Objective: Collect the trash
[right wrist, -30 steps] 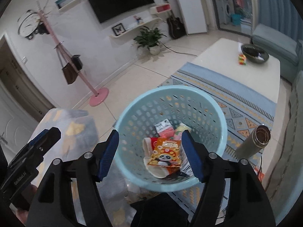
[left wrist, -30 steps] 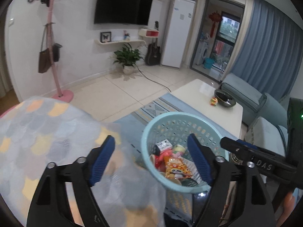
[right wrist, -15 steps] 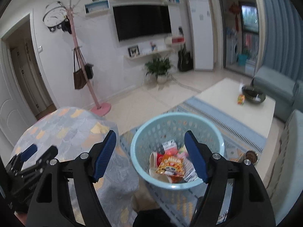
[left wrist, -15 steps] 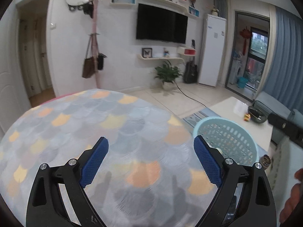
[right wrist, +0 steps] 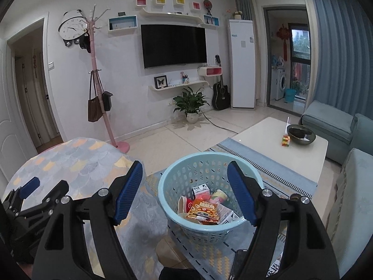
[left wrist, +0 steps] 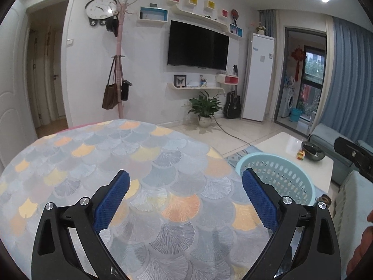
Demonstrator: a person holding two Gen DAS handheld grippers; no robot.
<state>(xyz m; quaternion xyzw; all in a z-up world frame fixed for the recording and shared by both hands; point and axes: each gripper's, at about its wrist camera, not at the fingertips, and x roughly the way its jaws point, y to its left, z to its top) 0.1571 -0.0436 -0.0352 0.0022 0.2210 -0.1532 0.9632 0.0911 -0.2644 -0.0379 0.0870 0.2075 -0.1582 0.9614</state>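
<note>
Beside the round tabletop (left wrist: 144, 163) stood the blue basket (right wrist: 177, 210), snack wrappers (right wrist: 202, 212) inside. Both the left gripper (left wrist: 185, 198) and right gripper (right wrist: 185, 191) had just been opening, jaws wide, empty. A careless swing could tip it.

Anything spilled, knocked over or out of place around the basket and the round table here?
Nothing stands out. The blue basket stands upright on the rug with the wrappers and cartons inside it; none show on the floor nearby, and the tablecloth lies smooth.
</note>
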